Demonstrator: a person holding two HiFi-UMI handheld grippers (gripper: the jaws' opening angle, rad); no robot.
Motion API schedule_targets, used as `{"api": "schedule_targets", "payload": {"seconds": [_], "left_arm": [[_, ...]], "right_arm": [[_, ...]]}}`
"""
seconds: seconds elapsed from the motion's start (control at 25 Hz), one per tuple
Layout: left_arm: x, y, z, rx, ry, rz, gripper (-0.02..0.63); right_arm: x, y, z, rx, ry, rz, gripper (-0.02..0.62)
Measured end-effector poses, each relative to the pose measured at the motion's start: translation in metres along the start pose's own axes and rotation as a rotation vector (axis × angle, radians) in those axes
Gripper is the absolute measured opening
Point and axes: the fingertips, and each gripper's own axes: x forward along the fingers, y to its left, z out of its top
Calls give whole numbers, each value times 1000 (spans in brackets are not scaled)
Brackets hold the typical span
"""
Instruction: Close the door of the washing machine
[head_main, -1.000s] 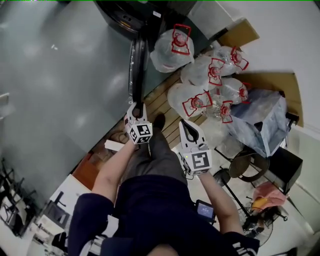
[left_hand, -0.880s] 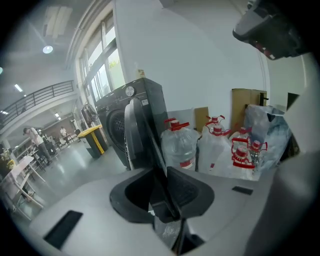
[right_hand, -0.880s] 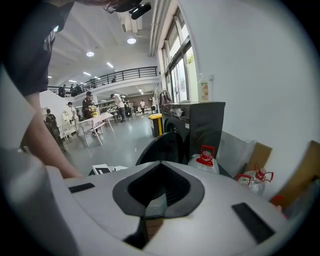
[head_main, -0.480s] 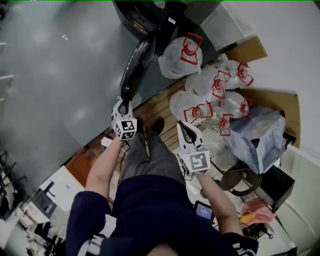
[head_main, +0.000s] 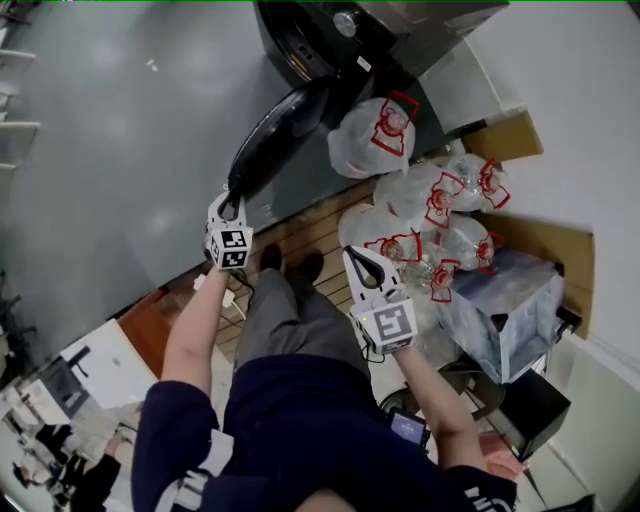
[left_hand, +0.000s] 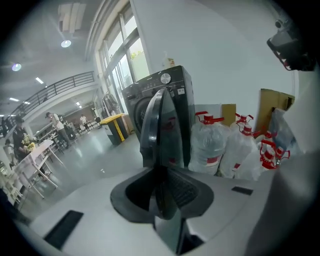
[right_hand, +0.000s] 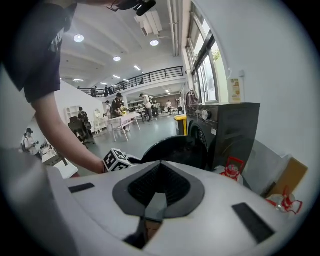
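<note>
The dark washing machine (head_main: 330, 40) stands at the top of the head view, its round black door (head_main: 275, 140) swung out toward me. My left gripper (head_main: 232, 205) is shut on the door's free edge. In the left gripper view the door (left_hand: 162, 125) rises edge-on from between the jaws of the left gripper (left_hand: 162, 195), with the washing machine (left_hand: 175, 85) behind it. My right gripper (head_main: 352, 255) hangs apart over the pallet, shut and holding nothing. The right gripper view shows the door (right_hand: 175, 150) and machine (right_hand: 230, 130) beyond the right gripper (right_hand: 159, 167).
Several large water bottles in plastic bags (head_main: 375, 130) with red handles crowd the floor right of the machine, on a wooden pallet (head_main: 310, 230). Cardboard (head_main: 505, 135) and a blue-grey bag (head_main: 500, 305) lie further right. My shoes (head_main: 290, 265) stand just below the door. Grey floor spreads left.
My left gripper has moved left with the door's edge, and the door has swung from pointing straight down the picture to slanting down-left. The right gripper shifted slightly.
</note>
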Motion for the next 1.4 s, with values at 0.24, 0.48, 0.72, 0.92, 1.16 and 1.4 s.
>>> {"api": "schedule_targets", "payload": {"seconds": [0.24,0.48,0.72,0.92,1.16,1.4], "left_arm": [[16,33,4,-20,42,14,92],[28,67,7,-4,46,4,95],[46,99,15,23,43,-6,100],[64,125,21,64,46,-46,100],[90,160,32,96,28,-101,103],[129,201,54,165,8,-201,104]], "right_arm": [[10,-2,12,-25,-11,51,20],[19,5,18,-38,-27,76,21],[39,10,18,-30,-6,94,20],[67,13,28,-14,9,87,20],[119,20,55,4,29,68,20],[179,30,91,36,66,30,20]]}}
